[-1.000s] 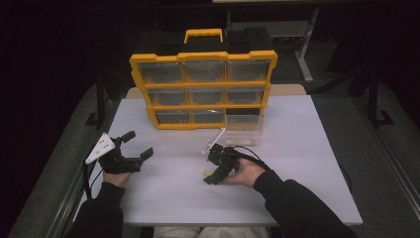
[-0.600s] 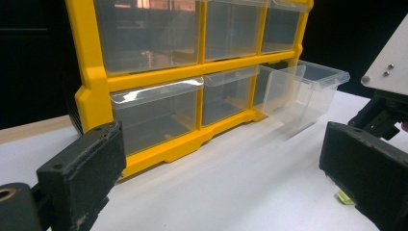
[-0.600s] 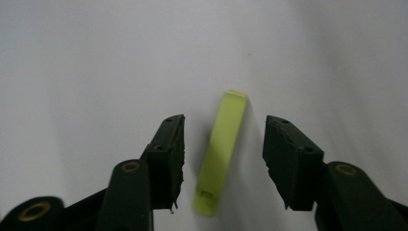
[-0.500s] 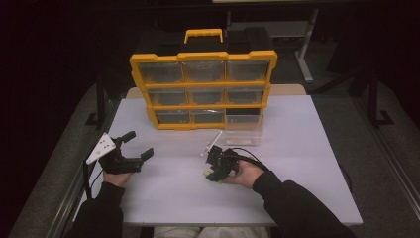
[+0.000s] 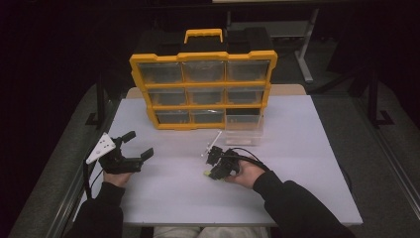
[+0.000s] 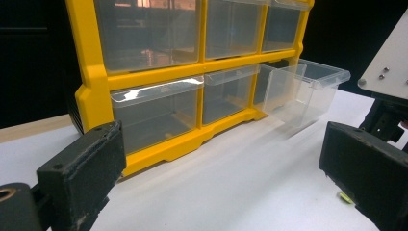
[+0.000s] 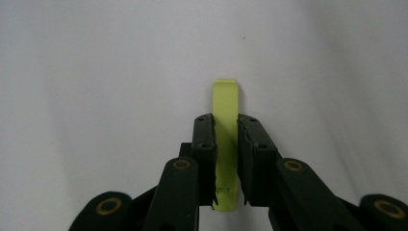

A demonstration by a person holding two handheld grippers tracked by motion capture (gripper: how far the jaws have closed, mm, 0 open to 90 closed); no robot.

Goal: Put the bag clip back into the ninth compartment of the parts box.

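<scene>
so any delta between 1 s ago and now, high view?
Almost none. The right tool has perhaps edged slightly toward the person; its jaws are closed on the yellow-green clip on the white table. Unchanged: left tool open and resting at the left, yellow organizer in place, bottom-right clear drawer pulled out.

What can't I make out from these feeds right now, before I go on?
- Yellow-green strip: its near end is cut off between the right tongs in the right gripper view; too small to identify in the high view.
- Organizer drawers: contents unreadable through the hazy plastic in the high view.
- Pulled-out clear drawer: its inside floor is hidden by its own front wall in the left gripper view.
</scene>
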